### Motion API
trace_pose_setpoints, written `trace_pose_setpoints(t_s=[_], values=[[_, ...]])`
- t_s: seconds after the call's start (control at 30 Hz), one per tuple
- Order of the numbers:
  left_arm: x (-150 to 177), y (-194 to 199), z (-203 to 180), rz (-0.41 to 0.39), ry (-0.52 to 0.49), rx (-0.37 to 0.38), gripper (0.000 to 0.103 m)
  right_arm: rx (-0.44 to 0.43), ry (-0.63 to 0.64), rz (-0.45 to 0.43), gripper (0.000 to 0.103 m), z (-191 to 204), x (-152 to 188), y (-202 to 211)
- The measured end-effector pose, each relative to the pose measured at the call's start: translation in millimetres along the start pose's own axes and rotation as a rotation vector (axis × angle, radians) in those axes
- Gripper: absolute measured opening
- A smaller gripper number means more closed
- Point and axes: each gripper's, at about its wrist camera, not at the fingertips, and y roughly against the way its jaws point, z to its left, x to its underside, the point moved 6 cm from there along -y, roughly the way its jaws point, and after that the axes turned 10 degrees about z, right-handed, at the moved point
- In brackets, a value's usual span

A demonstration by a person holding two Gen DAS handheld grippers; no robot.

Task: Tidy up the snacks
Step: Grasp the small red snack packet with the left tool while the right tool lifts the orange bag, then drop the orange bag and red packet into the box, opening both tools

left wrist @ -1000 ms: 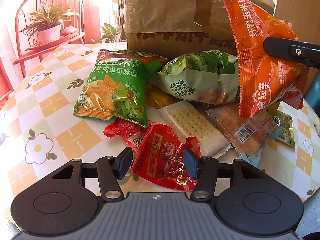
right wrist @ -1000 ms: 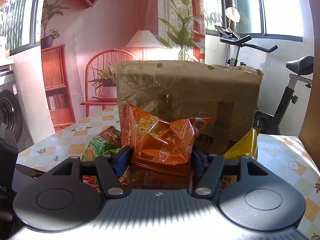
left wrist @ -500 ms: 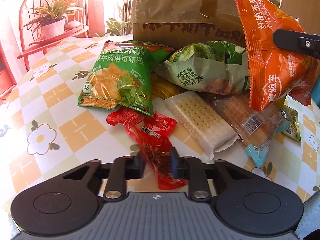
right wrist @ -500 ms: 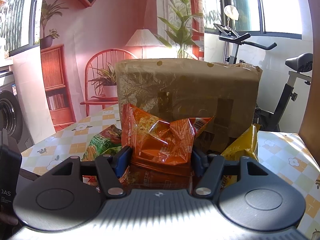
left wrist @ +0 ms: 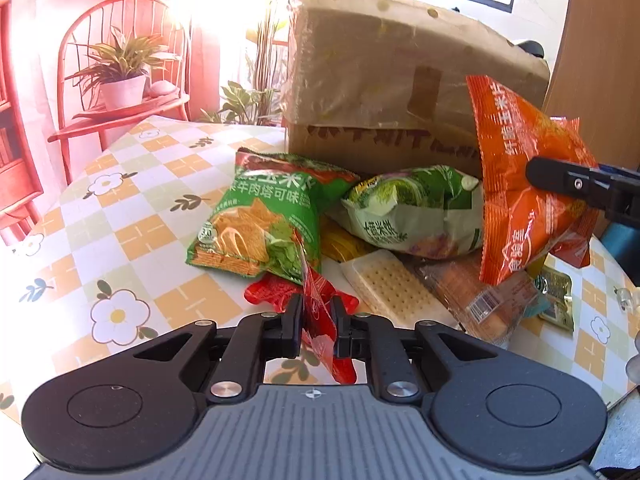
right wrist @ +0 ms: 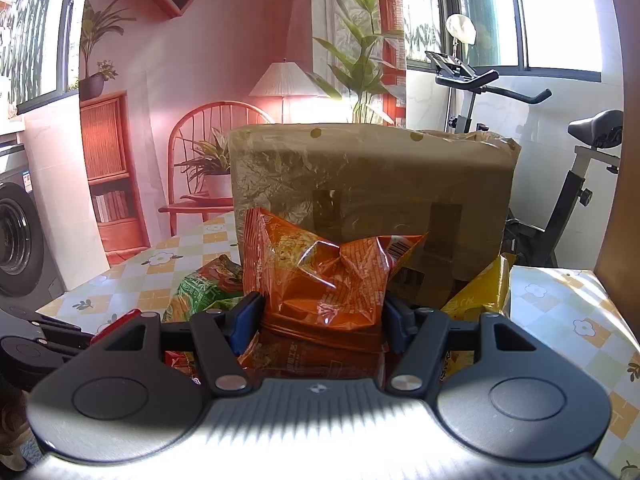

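Observation:
My left gripper (left wrist: pixel 316 322) is shut on a red snack packet (left wrist: pixel 320 320) and holds it tilted up off the checkered table (left wrist: pixel 120 240). My right gripper (right wrist: pixel 322 316) is shut on an orange chip bag (right wrist: pixel 320 276) and holds it in the air in front of the cardboard box (right wrist: pixel 372 196). The orange bag (left wrist: pixel 520 184) also shows at the right of the left wrist view, with a right finger (left wrist: pixel 576 184) across it. The box (left wrist: pixel 400 76) stands behind the snack pile.
On the table lie a green chip bag (left wrist: pixel 260 220), a pale green bag (left wrist: pixel 412 212), a white cracker pack (left wrist: pixel 392 292), a clear wrapped snack (left wrist: pixel 484 304) and a second red packet (left wrist: pixel 268 292). A yellow bag (right wrist: pixel 480 292) leans by the box.
My left gripper closed on the red packet and lifted it off the table, so the view rose. The right gripper kept holding the orange bag almost still.

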Motion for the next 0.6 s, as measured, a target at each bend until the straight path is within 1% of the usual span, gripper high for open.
trace_pose_setpoints(t_s=[0.17,0.33,0.47,0.6], values=[[-29,26,11,-0.091,0.015,-0.016,0.014,0.001,0.010,-0.031,0.065,0,-10,6],[-74,45,17,-0.185,0.020,-0.021,0.014,0.010,0.034,-0.075,0.064,-3,-31,12],[-113,55,13,-0.251,0.001,-0.035,0.014,0.017,0.034,-0.128,0.064,-13,-60,18],[-157,65,1,-0.323,-0.020,-0.021,0.015,0.039,0.044,-0.193,0.065,-29,-99,24]])
